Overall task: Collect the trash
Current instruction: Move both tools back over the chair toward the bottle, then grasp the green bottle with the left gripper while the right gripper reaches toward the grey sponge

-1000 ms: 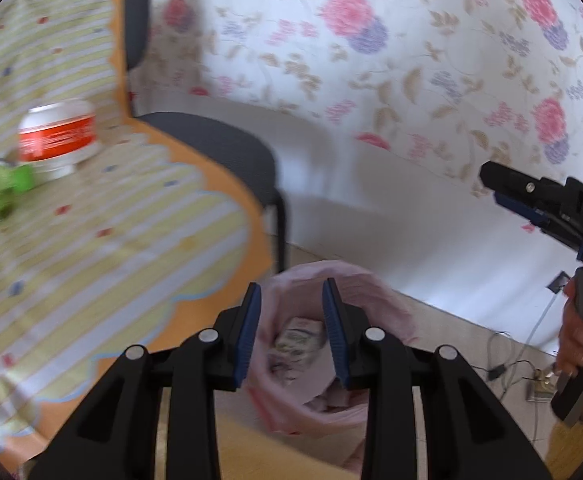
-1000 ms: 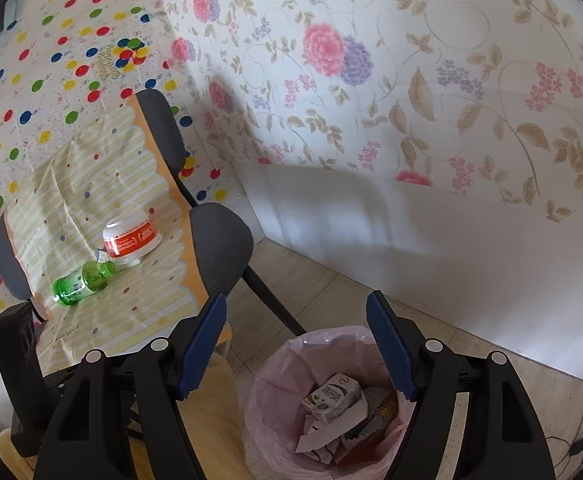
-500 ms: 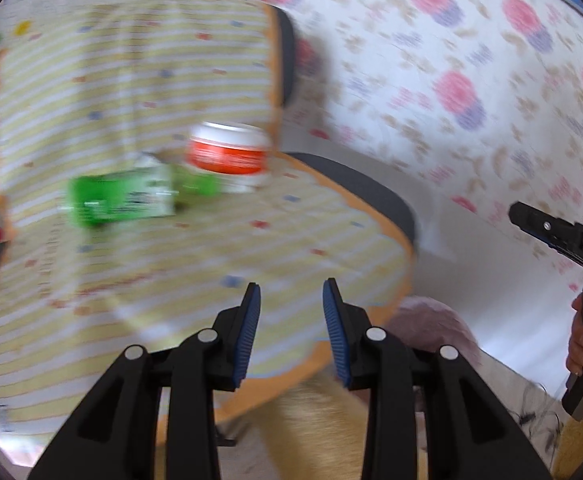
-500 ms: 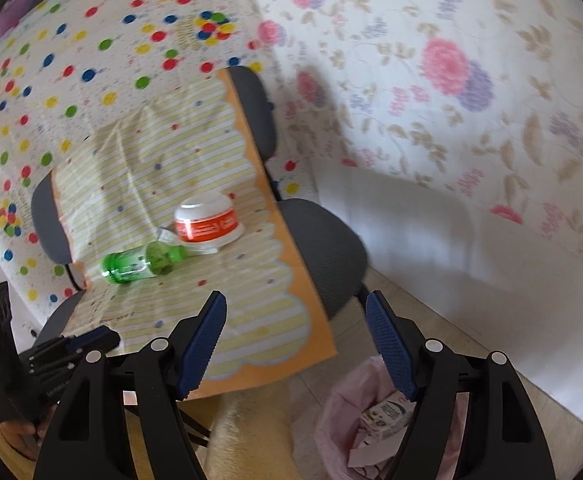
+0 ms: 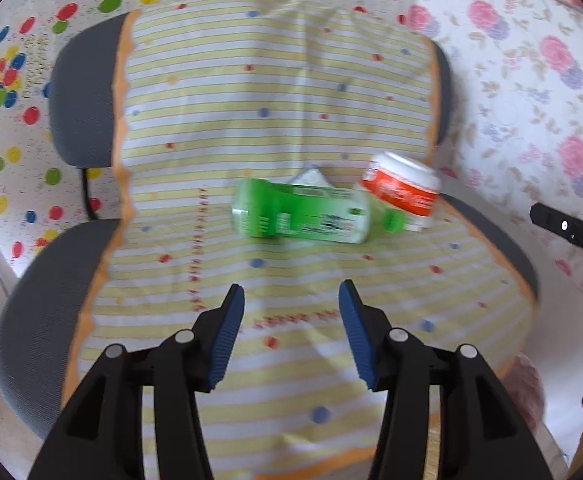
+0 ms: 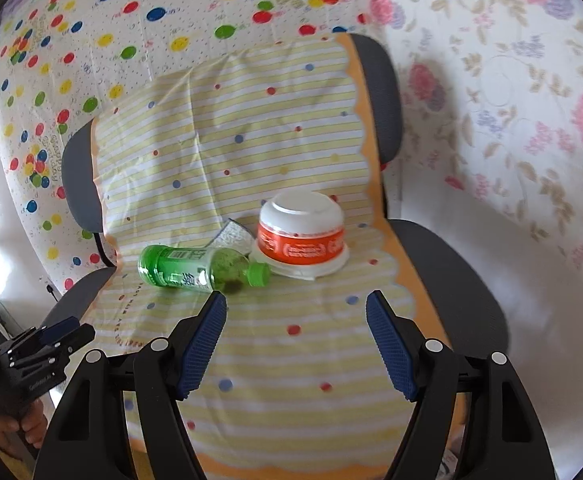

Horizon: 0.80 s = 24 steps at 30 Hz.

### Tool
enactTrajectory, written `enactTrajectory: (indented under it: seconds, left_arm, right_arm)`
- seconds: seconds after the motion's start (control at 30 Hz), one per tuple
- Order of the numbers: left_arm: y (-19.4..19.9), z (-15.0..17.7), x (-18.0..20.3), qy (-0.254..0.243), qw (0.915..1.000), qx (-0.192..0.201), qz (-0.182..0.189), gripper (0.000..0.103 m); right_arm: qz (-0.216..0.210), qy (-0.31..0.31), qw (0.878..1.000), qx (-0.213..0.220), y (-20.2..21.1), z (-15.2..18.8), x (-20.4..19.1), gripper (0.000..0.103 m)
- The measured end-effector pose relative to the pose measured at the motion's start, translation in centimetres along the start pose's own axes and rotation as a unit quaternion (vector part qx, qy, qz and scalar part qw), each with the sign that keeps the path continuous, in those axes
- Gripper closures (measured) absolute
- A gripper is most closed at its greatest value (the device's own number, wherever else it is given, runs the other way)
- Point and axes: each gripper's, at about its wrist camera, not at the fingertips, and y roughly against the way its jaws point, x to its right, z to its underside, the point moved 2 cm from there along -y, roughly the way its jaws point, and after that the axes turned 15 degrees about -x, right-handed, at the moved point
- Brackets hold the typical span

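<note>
A green plastic bottle (image 6: 199, 270) lies on its side beside an upturned orange-banded white tub (image 6: 301, 236) on the striped yellow chair cover (image 6: 251, 152). The left hand-held gripper (image 5: 291, 330), jaws just widening, and the right hand-held gripper (image 6: 295, 344) stand spread, empty; only the left view catches pink bag (image 5: 529, 380).

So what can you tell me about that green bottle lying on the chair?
The green bottle is see-through plastic with a green screw cap and a green and white printed label. It lies on its side on the striped cloth covering the chair seat, cap pointing toward the upside-down orange and white cup, which its cap end touches or nearly touches. A crumpled whitish wrapper sits just behind it. No gripper touches it. A little dark liquid seems to be left near the neck.
</note>
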Motion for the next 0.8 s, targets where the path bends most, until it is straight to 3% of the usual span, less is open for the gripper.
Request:
enactTrajectory:
  seconds: [0.03, 0.13, 0.2, 0.27, 0.37, 0.6, 0.73, 0.8]
  left_arm:
    - [-0.2, -0.2, -0.3, 0.004, 1.0, 0.001, -0.006, 0.046]
    - [-1.4, -1.0, -1.6, 0.02, 0.9997, -0.009, -0.006, 0.044]
    - [-2.5, -1.6, -2.2, 0.028, 0.9994, -0.018, 0.001, 0.044]
    - [-3.6, -2.1, -2.6, 0.036, 0.9989, -0.029, 0.001, 0.044]
    - [-5.0, -2.7, -3.0, 0.038, 0.9985, -0.04, 0.005, 0.044]
    - [-7.1, -3.5, -3.2, 0.03, 0.9974, -0.058, 0.029, 0.044]
    - [-7.7, -3.3, -3.4, 0.024, 0.997, -0.066, 0.033, 0.044]
    - [-7.5, -3.2, -3.9, 0.032, 0.9965, -0.067, 0.038, 0.044]
  right_arm:
    - [-0.005, 0.004, 1.0, -0.003, -0.7, -0.5, -0.3, 0.032]
    - [-0.03, 0.02, 0.999, -0.016, -3.5, -2.3, -1.6, 0.04]
    - [-0.048, 0.03, 0.998, -0.028, -5.4, -3.4, -2.4, 0.055]
    - [-0.061, 0.037, 0.997, -0.043, -7.6, -4.6, -3.3, 0.076]
    - [-0.06, 0.051, 0.995, -0.055, -10.0, -6.0, -4.4, 0.09]
    - [-0.036, 0.059, 0.993, -0.099, -15.7, -8.3, -5.6, 0.095]
    - [0.007, 0.087, 0.99, -0.113, -16.7, -7.9, -6.2, 0.095]
    - [-0.007, 0.091, 0.987, -0.135, -16.8, -7.3, -6.1, 0.095]
